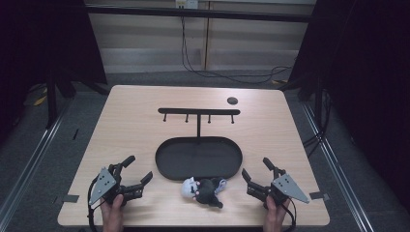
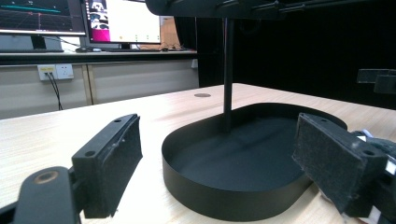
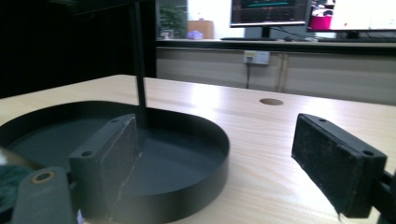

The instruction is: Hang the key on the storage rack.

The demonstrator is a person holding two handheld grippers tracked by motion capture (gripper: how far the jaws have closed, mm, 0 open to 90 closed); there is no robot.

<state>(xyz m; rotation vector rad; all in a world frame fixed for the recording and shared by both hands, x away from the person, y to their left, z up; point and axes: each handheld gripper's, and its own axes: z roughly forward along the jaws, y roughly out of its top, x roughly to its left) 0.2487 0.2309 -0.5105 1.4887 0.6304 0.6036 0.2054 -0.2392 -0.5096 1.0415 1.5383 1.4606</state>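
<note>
- One small plush toy (image 1: 202,190), dark-bodied with a pale head, lies on the table (image 1: 125,121) between my two grippers, at the near edge, untouched by either.
- My left gripper (image 1: 137,173) sits to the toy's left with its jaws spread wide and nothing between the pads; the toy is off to the right of my right-hand jaw, near but apart. In the left gripper view a sliver of it peeks out past that jaw at the frame's right edge (image 2: 378,142).
- My right gripper (image 1: 255,170) sits to the toy's right, jaws likewise spread and holding nothing; the toy lies beyond my left-hand jaw. In the right gripper view a blurred dark-and-pale bit at the lower left may be it, but I cannot tell for sure.
- Ahead of both sets of jaws stands a black oval tray (image 1: 164,166), its low wall just behind the toy, so close I cannot tell whether they touch.
- From the tray's far side rises a thin black post (image 1: 198,129) carrying a crossbar (image 1: 198,111) with short pegs hanging down.
- Beyond the rack, a small dark round hole (image 1: 232,100) marks the tabletop, well ahead of my right jaws.
- In both gripper views the tray's wall crosses the gap between my jaws.
</note>
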